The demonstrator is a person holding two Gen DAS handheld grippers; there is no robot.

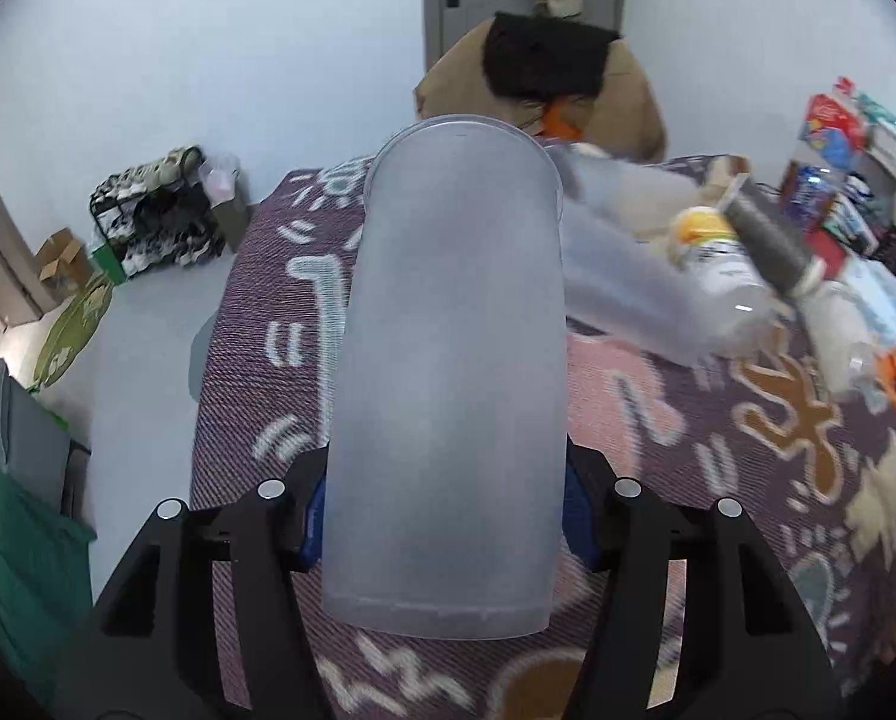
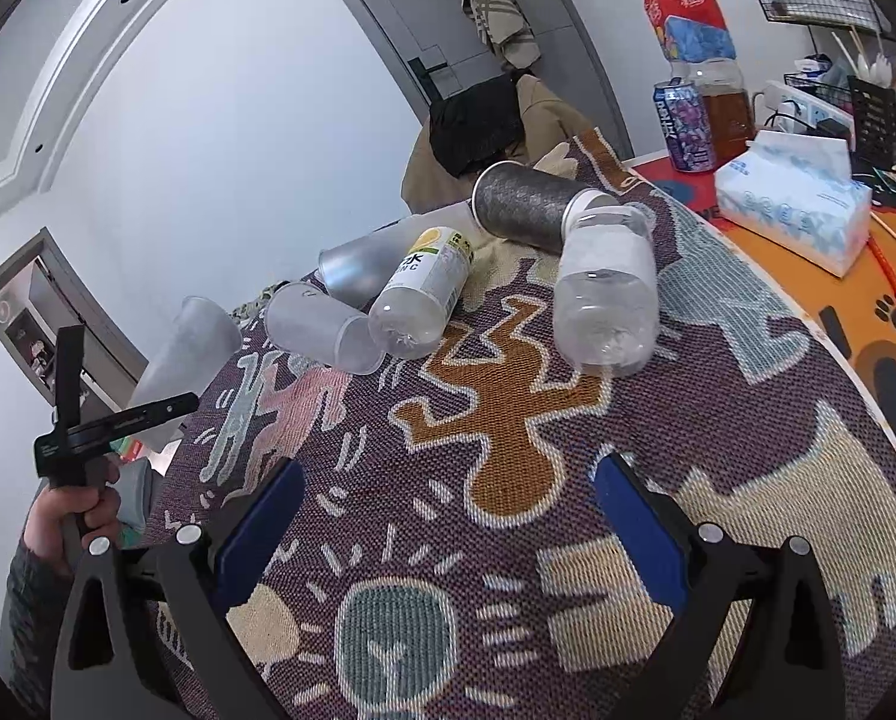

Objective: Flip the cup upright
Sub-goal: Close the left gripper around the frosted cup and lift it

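Cup (image 1: 448, 372) held over patterned woven cloth (image 2: 508, 510), white walls (image 1: 208, 60) behind.

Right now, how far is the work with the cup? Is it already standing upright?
Done: the left gripper has closed on a frosted cup and holds it above the patterned cloth. In hand: the cup is mid-air, not yet set down. Left: placing it upright; which end is its mouth is unclear. The right gripper is open and empty.
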